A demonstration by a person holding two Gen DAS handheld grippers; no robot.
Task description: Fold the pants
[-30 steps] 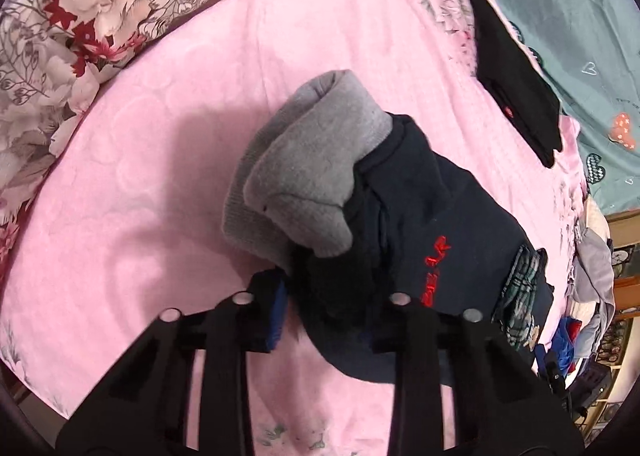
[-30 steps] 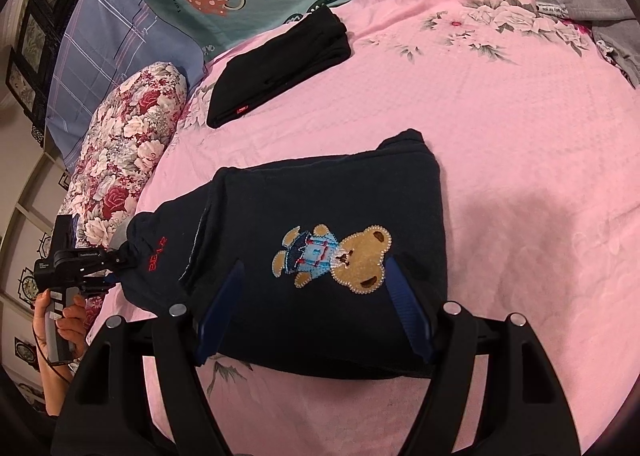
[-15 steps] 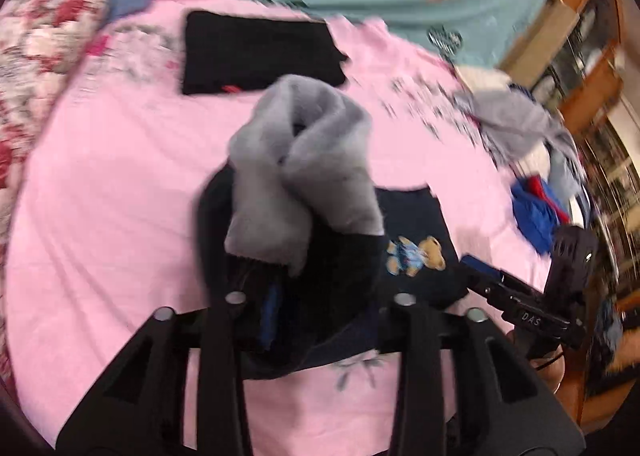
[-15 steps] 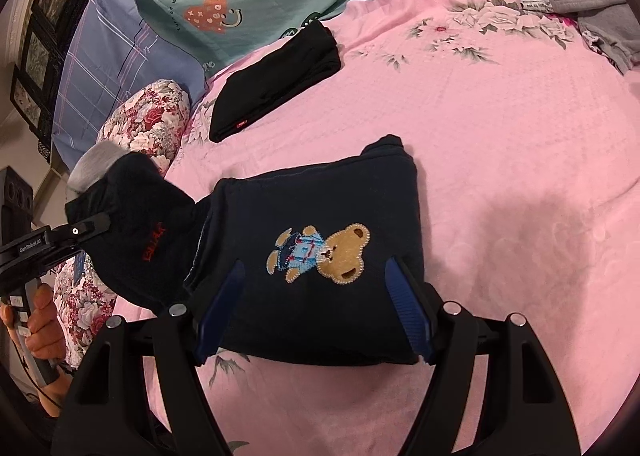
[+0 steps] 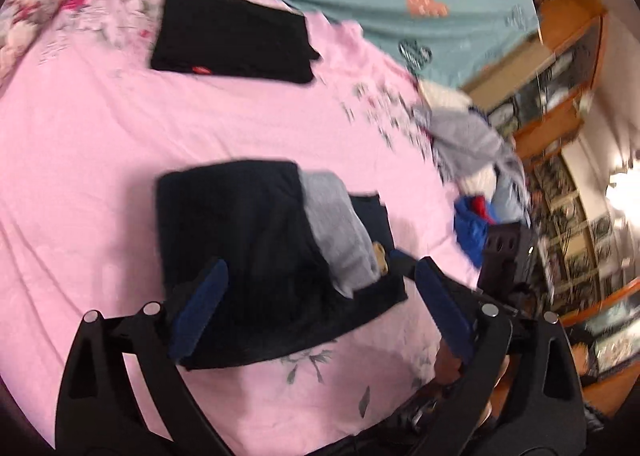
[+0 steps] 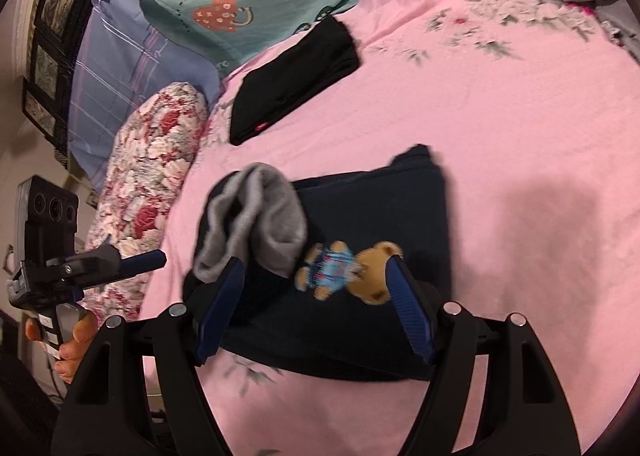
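Lying on the pink sheet [image 6: 500, 104], the navy pants [image 6: 380, 208] are already a compact square; the landmark for what follows is the bear patch [image 6: 348, 270] on their top layer. To the patch's left in the right wrist view, the folded-over end sits humped and loose, with its grey fleece lining [image 6: 260, 224] turned outward and partly covering the patch.

Left gripper [image 5: 320, 304]: jaws opening, nearly at full spread, with the pants lying beneath and between the blue pads but nothing pressed. In the right wrist view this gripper appears off to the left of the patch, clear of the cloth. Right gripper [image 6: 316, 308]: jaws apart, straddling the near edge of the pants just below the patch; no pinch visible.

Handling assessment: the garment appears soft, thick and light. Fleece-lined fabric of this sort likely springs back, so the hump will probably not lie flat unaided. It is not fragile and not slippery; the pads should bite well.

Recommended hold: the thick doubled edge left of the patch, taking all layers at once, not the lining alone, which could pull out further.

Folded black garment [image 6: 292, 80] lies well beyond the patch, apart.
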